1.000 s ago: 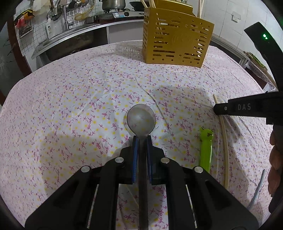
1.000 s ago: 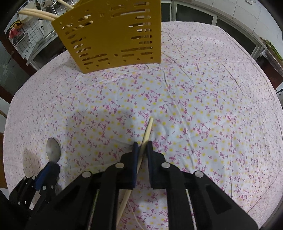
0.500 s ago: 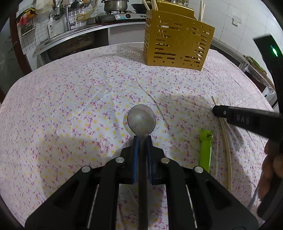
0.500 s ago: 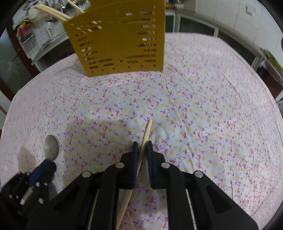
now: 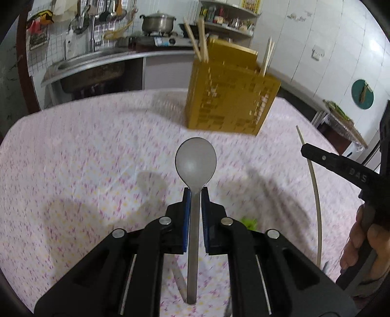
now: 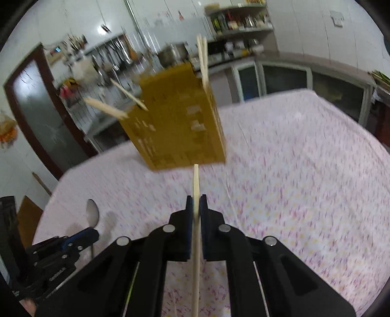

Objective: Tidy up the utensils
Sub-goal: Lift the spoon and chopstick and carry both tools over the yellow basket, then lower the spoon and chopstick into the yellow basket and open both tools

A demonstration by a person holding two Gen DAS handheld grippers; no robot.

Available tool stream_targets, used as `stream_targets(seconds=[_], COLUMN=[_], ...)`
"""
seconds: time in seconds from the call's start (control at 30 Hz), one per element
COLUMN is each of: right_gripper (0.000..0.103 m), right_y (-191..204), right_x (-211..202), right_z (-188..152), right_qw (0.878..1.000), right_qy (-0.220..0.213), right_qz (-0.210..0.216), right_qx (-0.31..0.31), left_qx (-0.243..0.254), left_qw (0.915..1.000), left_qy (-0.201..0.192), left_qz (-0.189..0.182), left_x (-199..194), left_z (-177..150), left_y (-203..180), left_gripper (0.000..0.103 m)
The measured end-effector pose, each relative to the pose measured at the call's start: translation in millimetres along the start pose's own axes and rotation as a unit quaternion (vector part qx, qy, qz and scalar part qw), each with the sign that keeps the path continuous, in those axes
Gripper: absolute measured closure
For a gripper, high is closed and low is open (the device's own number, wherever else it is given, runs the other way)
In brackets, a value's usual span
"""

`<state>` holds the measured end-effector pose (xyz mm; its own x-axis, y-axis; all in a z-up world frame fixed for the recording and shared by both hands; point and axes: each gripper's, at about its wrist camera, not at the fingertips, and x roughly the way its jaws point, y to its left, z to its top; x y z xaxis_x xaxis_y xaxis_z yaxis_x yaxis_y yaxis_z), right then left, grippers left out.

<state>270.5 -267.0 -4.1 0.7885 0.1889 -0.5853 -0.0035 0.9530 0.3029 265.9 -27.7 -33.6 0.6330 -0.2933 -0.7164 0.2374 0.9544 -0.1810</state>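
My left gripper [image 5: 195, 192] is shut on a metal spoon [image 5: 195, 163], bowl forward, held above the flowered tablecloth [image 5: 85, 158]. My right gripper [image 6: 196, 201] is shut on a pale wooden chopstick [image 6: 195, 180] that points toward the yellow slotted utensil holder [image 6: 178, 122]. The holder [image 5: 229, 97] stands at the far side of the table with several chopsticks sticking out of it. In the left wrist view the right gripper [image 5: 304, 148] and its chopstick [image 5: 314, 175] show at the right. In the right wrist view the left gripper [image 6: 92, 231] and spoon [image 6: 92, 214] show at the lower left.
A green frog-handled utensil [image 5: 248, 223] lies on the cloth, mostly hidden behind my left gripper. A kitchen counter with a sink [image 5: 92, 63] and a pot [image 5: 158, 22] runs behind the table. The view is motion-blurred.
Both grippers have lifted off the cloth and tilted up with their utensils. The holder now sits lower and nearer in both views. The chopstick now points straight ahead.
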Motion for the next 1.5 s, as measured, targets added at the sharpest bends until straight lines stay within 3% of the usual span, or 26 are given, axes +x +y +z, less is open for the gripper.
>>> stream_targets(seconds=[0.23, 0.7, 0.9, 1.03, 1.13, 1.3, 1.37, 1.5], right_gripper=[0.097, 0.097, 0.097, 0.097, 0.097, 0.097, 0.097, 0.097], right_y=[1, -15, 1, 11, 20, 23, 18, 9], right_x=[-30, -34, -41, -47, -47, -40, -33, -9], right_z=[16, 47, 94, 134, 161, 199, 207, 208], right_qw=[0.995, 0.989, 0.98, 0.97, 0.963, 0.947, 0.944, 0.942], right_qy=[-0.091, -0.143, -0.189, -0.234, -0.26, -0.314, -0.326, -0.333], right_qz=[0.024, 0.027, 0.027, 0.024, 0.018, 0.007, 0.009, 0.015], right_qx=[-0.037, -0.028, -0.05, -0.061, -0.073, -0.071, -0.057, -0.047], left_qx=[0.0, 0.029, 0.039, 0.056, 0.049, 0.051, 0.05, 0.055], left_qw=[0.9992, 0.9971, 0.9935, 0.9863, 0.9795, 0.9623, 0.959, 0.9625], left_qy=[-0.038, -0.069, -0.107, -0.155, -0.195, -0.267, -0.279, -0.266], left_qz=[-0.005, -0.011, -0.008, 0.007, -0.001, -0.001, -0.001, -0.006], left_x=[-10, -23, -28, -32, -35, -26, -13, 26], left_z=[20, 52, 104, 149, 179, 215, 223, 226], left_y=[-10, -33, -47, -59, -60, -64, -65, -61], left_gripper=[0.095, 0.095, 0.095, 0.095, 0.095, 0.095, 0.095, 0.095])
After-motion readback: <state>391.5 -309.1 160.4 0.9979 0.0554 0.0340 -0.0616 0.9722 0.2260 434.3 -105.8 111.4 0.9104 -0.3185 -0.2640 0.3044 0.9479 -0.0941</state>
